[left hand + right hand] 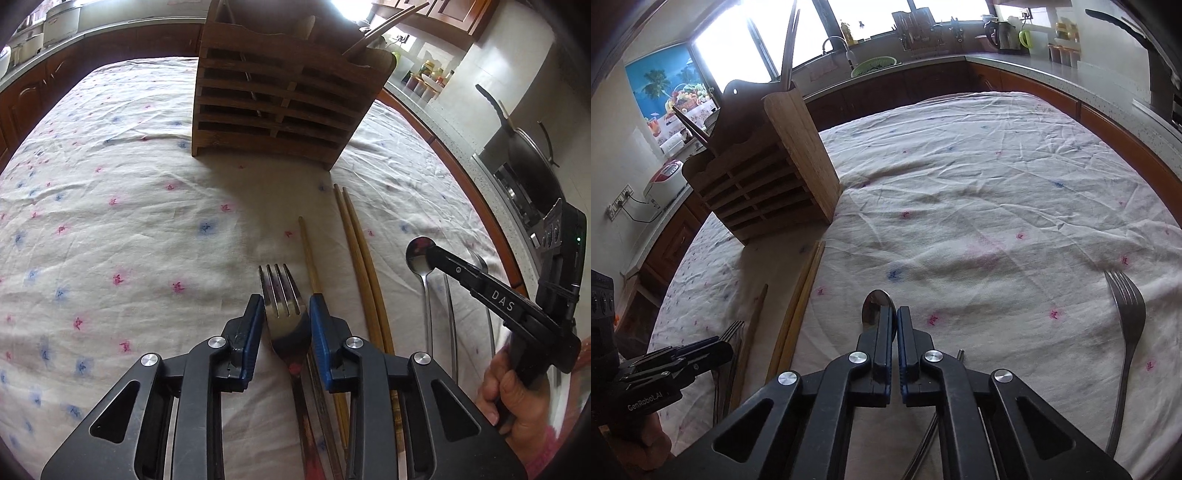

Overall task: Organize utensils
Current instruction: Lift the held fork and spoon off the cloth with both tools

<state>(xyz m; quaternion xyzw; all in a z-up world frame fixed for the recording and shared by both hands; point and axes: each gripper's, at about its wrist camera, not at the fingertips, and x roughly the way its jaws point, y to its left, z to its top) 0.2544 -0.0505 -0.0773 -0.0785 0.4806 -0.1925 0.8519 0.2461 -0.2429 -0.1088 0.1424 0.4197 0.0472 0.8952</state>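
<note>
**Left wrist view: fork between my pads, spoon pinched on the right**

Left wrist view, bottom centre: my left gripper (286,306) has its blue pads on either side of a steel fork (283,310), right at the shoulders below the tines. The pads look to be touching its edges, though I cannot tell how firmly. The fork is dull silver, four tines pointing up the frame, its handle running back under me.

Just right of it lie loose wooden chopsticks (364,266), pale brown and long, flat on the cloth.

At the right edge my right gripper (428,254) is pressed together on the bowl of a shiny spoon (417,254). In the right wrist view the pads stand nearly closed with that round bowl (877,306) poking out beyond them. A second fork (1126,317) lies apart at the right of that frame.

The tablecloth (129,206) is wrinkled white with pink and blue flecks.

Farthest, top centre, stands the slatted wooden utensil holder (280,99), with utensils sticking up from it.
</note>
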